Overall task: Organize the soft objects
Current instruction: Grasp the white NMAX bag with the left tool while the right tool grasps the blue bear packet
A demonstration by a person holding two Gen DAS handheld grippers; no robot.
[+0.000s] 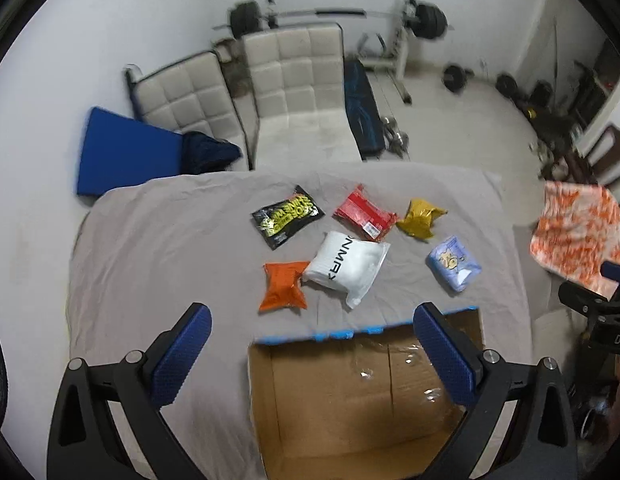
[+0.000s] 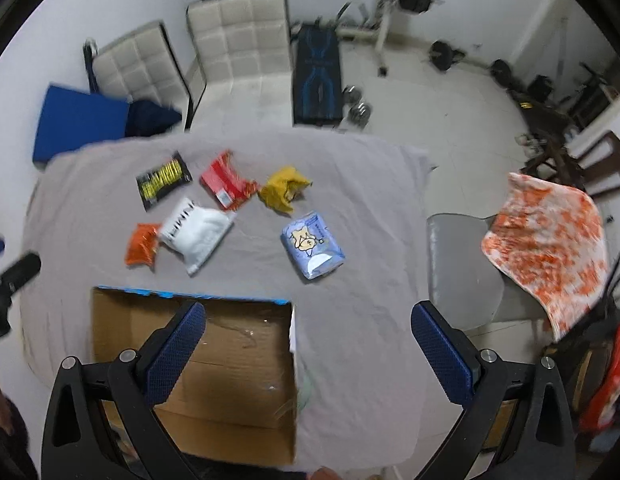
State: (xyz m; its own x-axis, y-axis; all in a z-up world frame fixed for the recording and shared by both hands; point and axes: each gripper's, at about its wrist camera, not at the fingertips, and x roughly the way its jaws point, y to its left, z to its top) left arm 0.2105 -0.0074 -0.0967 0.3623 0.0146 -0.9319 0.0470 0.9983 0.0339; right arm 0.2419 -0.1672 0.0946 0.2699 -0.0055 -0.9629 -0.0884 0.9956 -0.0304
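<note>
Several soft packets lie on a grey-sheeted table: a black and yellow one, a red one, a yellow one, a white one, an orange one and a light blue tissue pack. An open cardboard box sits at the near edge. My left gripper is open and empty above the box. My right gripper is open and empty above the box's right rim; the blue pack lies ahead of it.
Two quilted white chairs and a blue mat stand beyond the table. A weight bench and barbell rack are behind. An orange-patterned cloth drapes over a chair at the right.
</note>
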